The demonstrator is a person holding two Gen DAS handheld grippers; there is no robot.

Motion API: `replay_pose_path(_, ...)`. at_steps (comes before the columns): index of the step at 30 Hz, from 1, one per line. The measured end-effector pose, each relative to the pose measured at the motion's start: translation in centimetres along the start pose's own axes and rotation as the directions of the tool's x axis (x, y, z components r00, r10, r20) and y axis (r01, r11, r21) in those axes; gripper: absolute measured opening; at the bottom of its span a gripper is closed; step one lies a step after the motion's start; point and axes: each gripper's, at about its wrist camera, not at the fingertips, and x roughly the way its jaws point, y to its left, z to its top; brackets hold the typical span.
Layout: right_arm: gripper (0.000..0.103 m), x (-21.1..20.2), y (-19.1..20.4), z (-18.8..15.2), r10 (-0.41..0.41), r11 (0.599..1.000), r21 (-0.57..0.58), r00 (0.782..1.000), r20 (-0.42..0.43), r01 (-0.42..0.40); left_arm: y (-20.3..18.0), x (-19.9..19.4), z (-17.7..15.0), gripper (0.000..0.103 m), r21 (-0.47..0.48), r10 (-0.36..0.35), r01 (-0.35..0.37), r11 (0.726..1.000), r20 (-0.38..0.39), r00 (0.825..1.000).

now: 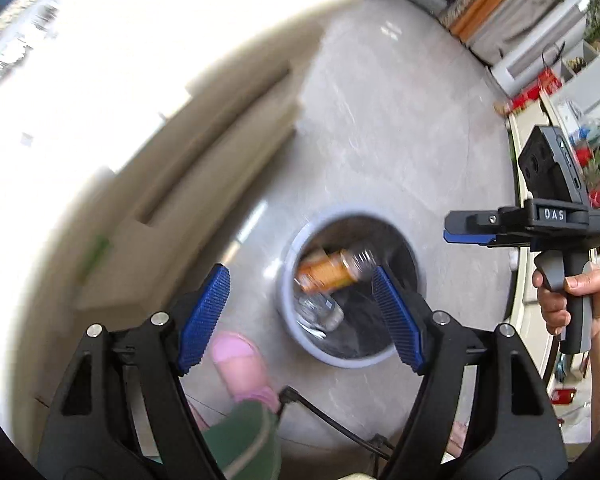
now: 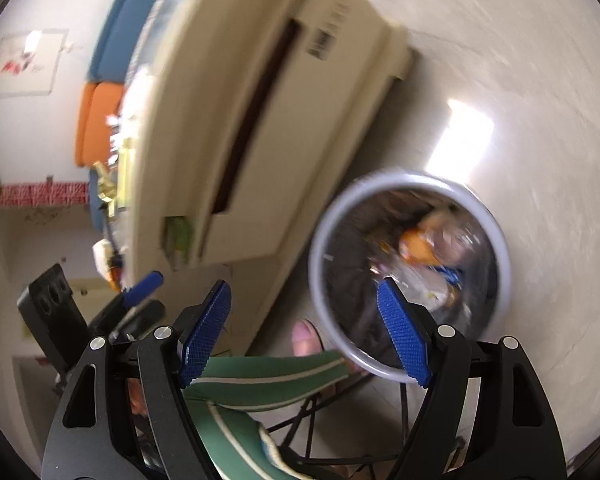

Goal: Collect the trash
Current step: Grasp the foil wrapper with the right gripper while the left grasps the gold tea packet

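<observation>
A round grey-rimmed trash bin stands on the floor and shows in the right wrist view too. Inside it lie an orange can or bottle and a clear plastic bottle; the orange item also shows blurred in the right wrist view. My left gripper is open and empty above the bin. My right gripper is open and empty, also over the bin's edge. The right gripper's body shows at the right of the left wrist view, its jaws seen side-on.
A beige low table or cabinet stands left of the bin. The person's pink slipper and green trouser leg are below the grippers. Black cables trail on the floor. Shelves with clutter line the far right.
</observation>
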Motion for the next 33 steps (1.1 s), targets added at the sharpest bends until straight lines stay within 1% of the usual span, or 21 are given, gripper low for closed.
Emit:
replay_pose_path(2,0.079,-0.1,3.1,0.9,0.011,0.998,-0.064,1.0,0.004,-0.01,2.0,-2.8,0.8,0.073,-0.034,0.023,-0.022,0.999,0.053,0.998)
replay_pose_path(3,0.079,0.0,4.8,1.4,0.015,0.995,-0.099,1.0,0.004,-0.015,3.2,-4.4,1.3,0.077,-0.051,0.042,-0.038,0.998,0.083,0.996)
replay_pose_path(4,0.079,0.2,6.9,2.0,0.023,0.99,-0.139,1.0,0.001,-0.023,4.5,-6.0,1.7,0.079,-0.066,0.07,-0.063,0.996,0.114,0.991)
replay_pose_path(6,0.079,0.7,10.6,3.2,0.035,0.978,-0.203,0.999,-0.006,-0.036,7.2,-8.4,2.2,0.08,-0.106,0.122,-0.106,0.989,0.156,0.98)
replay_pose_path(9,0.083,2.2,16.6,5.0,0.053,0.953,-0.296,0.998,-0.023,-0.057,11.7,-11.5,2.8,0.08,-0.185,0.187,-0.152,0.971,0.19,0.964)
replay_pose_path(10,0.084,2.8,18.5,5.5,0.053,0.944,-0.326,0.998,-0.027,-0.059,13.2,-12.4,3.0,0.082,-0.207,0.213,-0.172,0.963,0.198,0.957)
replay_pose_path(12,0.086,4.0,21.8,6.4,0.064,0.927,-0.369,0.997,-0.037,-0.073,16.0,-14.0,3.3,0.089,-0.252,0.269,-0.212,0.944,0.218,0.938)
replay_pose_path(14,0.087,5.6,25.2,7.6,0.069,0.91,-0.406,0.997,-0.046,-0.081,18.5,-15.1,3.9,0.091,-0.287,0.309,-0.241,0.927,0.223,0.924)
replay_pose_path(15,0.088,6.4,26.6,8.3,0.069,0.903,-0.421,0.997,-0.047,-0.082,19.7,-15.4,4.2,0.093,-0.296,0.323,-0.252,0.921,0.221,0.92)
replay_pose_path(17,0.088,8.2,29.2,9.3,0.057,0.892,-0.445,0.997,-0.053,-0.074,22.1,-15.6,5.0,0.093,-0.318,0.357,-0.28,0.906,0.215,0.909)
replay_pose_path(20,0.088,11.0,32.5,11.6,0.057,0.881,-0.467,0.996,-0.065,-0.08,24.6,-15.0,6.6,0.095,-0.334,0.373,-0.292,0.896,0.21,0.904)
replay_pose_path(22,0.088,12.8,34.3,13.2,0.058,0.879,-0.468,0.996,-0.075,-0.087,26.3,-14.6,7.4,0.095,-0.339,0.361,-0.281,0.898,0.203,0.91)
replay_pose_path(25,0.088,15.1,36.1,15.6,0.054,0.884,-0.46,0.996,-0.072,-0.082,28.5,-13.2,8.8,0.095,-0.352,0.32,-0.241,0.905,0.188,0.928)
replay_pose_path(28,0.088,17.1,36.8,18.3,0.048,0.898,-0.434,0.997,-0.068,-0.073,30.4,-11.8,10.1,0.095,-0.354,0.311,-0.237,0.905,0.167,0.936)
replay_pose_path(29,0.088,17.7,37.0,19.0,0.041,0.901,-0.429,0.997,-0.063,-0.064,30.9,-11.4,10.4,0.095,-0.355,0.317,-0.246,0.902,0.16,0.935)
replay_pose_path(32,0.088,19.6,37.2,20.7,0.018,0.906,-0.42,0.998,-0.057,-0.04,32.6,-9.9,11.4,0.095,-0.351,0.297,-0.235,0.906,0.132,0.946)
replay_pose_path(33,0.088,20.2,37.3,21.2,0.009,0.907,-0.42,0.998,-0.058,-0.033,32.9,-9.4,11.7,0.095,-0.344,0.299,-0.242,0.907,0.121,0.947)
